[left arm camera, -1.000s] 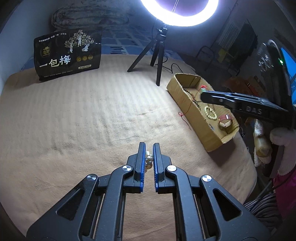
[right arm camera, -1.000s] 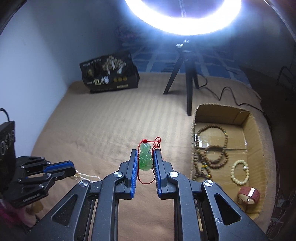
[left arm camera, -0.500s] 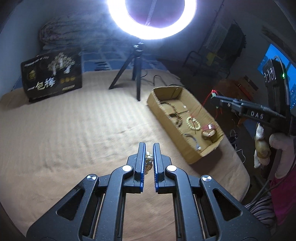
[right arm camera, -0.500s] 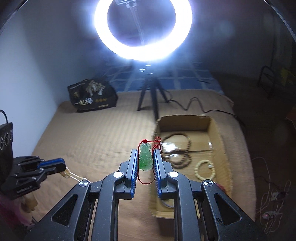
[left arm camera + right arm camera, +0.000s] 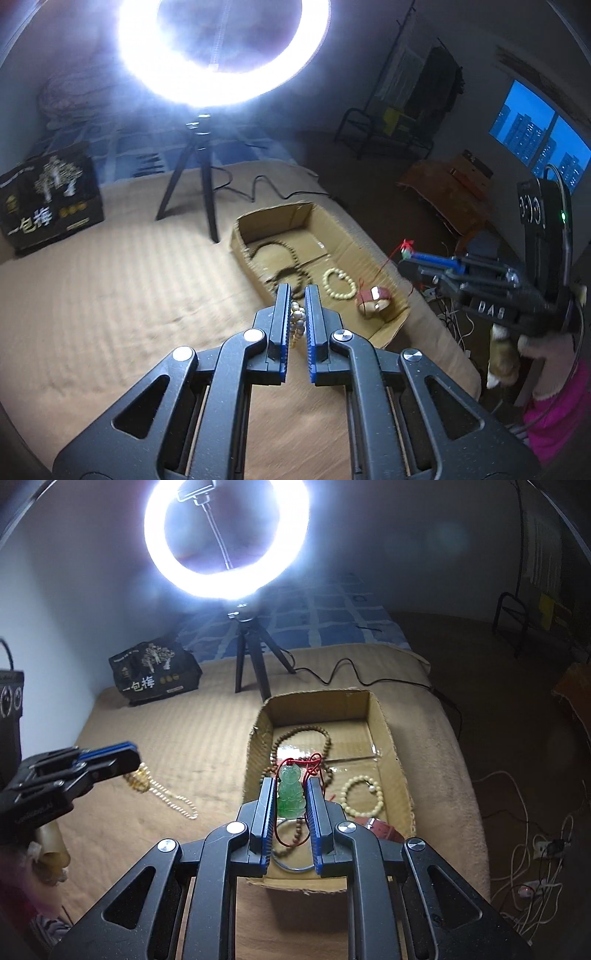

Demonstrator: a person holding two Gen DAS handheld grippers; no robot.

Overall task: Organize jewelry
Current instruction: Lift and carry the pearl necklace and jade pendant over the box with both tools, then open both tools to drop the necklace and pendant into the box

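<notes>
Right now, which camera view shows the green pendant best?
The right wrist view: the green pendant fills the middle, clamped between the right gripper pads. The left wrist view shows only a tiny green speck with red cord at that gripper's tip.

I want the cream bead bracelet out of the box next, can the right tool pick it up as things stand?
Probably not yet: the right tool is shut on the green pendant. Nothing covers the cream bracelet in the open cardboard box.
</notes>
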